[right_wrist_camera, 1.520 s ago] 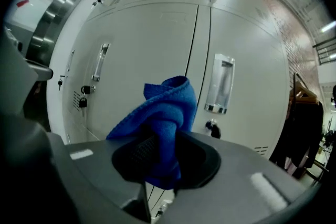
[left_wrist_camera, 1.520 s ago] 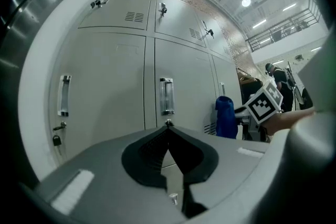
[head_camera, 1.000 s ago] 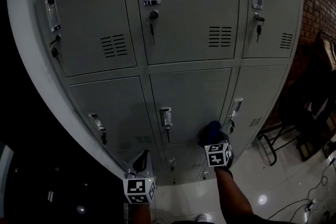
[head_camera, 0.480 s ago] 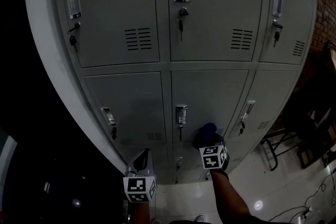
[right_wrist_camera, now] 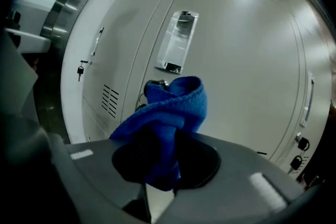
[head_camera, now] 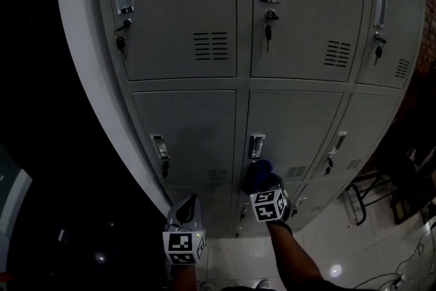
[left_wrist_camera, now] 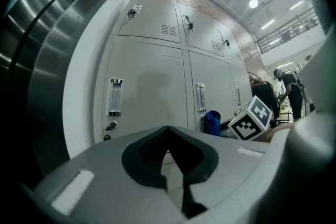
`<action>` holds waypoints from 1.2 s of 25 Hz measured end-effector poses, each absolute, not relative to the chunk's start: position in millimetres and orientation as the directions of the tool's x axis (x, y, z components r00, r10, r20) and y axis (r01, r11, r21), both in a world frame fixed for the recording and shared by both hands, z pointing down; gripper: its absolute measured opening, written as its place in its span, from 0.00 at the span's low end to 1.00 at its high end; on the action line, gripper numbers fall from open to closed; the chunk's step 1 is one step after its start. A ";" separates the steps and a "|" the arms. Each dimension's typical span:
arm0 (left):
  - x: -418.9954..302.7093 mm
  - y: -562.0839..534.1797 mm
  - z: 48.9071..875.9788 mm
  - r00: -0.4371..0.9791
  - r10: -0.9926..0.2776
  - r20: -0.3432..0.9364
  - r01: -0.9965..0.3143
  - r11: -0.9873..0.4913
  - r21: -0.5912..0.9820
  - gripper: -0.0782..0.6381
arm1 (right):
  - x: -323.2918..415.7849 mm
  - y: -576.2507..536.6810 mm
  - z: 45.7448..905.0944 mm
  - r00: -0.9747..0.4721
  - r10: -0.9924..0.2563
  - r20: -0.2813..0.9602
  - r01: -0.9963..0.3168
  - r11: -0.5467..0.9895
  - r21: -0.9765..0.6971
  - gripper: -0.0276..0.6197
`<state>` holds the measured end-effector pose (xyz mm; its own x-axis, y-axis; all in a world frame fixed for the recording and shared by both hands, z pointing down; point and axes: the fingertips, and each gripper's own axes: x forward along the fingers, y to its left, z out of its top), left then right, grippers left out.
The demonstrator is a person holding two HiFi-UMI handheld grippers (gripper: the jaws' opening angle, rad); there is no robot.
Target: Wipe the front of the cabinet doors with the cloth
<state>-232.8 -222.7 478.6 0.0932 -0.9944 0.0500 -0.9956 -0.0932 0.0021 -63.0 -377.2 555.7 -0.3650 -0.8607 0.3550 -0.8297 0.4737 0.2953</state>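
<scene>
The left gripper (head_camera: pixel 185 209) hangs low in front of the bottom row of the cabinet (head_camera: pixel 88 78). Its jaws are closed together and have nothing between them. It is apart from the doors and takes no part in the wiping.

The right gripper (head_camera: pixel 263 189) is clamped on the blue cloth (head_camera: pixel 259 172), and a folded bunch of it stands out beyond the jaws. The cloth is at the lower middle door (head_camera: pixel 300 119), just below its handle (head_camera: pixel 256 145). It is hard to tell whether the cloth really presses on the metal.

The main risk seems to be the lock with its key (right_wrist_camera: pixel 152 84), which sits right behind the cloth in the right gripper view. A stroke across it could catch a loop of cloth on the key, pull the cloth out of the jaws, or turn the key. The handle above sticks out too and could stop an upward stroke.

The flat door panel to the right of the handle gives open room as far as the seam with the next door (head_camera: pixel 371 112). Further right, a chair (head_camera: pixel 381 194) on the floor limits how far the person can step sideways.
</scene>
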 end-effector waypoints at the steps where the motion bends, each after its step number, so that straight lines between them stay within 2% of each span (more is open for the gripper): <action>1: -236.6 -221.0 478.7 0.089 -0.995 0.050 -0.996 -0.089 0.003 0.13 | -68.3 -376.1 555.6 -0.369 -0.859 0.355 -0.827 0.478 0.296 0.17; 11: -261.3 -212.9 477.5 0.068 -0.997 0.046 -0.998 -0.068 0.003 0.13 | -99.4 -370.0 553.4 -0.391 -0.851 0.352 -0.808 0.500 0.313 0.16; 15: -260.6 -213.1 475.2 0.074 -0.996 0.045 -0.997 -0.074 0.001 0.13 | -97.5 -367.1 552.2 -0.408 -0.845 0.347 -0.823 0.505 0.262 0.17; 21: -238.5 -217.7 471.8 0.117 -0.992 0.051 -0.993 -0.118 -0.011 0.13 | -61.1 -344.8 551.7 -0.419 -0.847 0.327 -0.877 0.471 0.098 0.17; 30: -186.4 -234.4 459.8 0.173 -0.985 0.008 -0.985 -0.173 0.003 0.13 | -22.9 -292.2 501.3 -0.484 -0.850 0.206 -0.852 0.512 0.110 0.17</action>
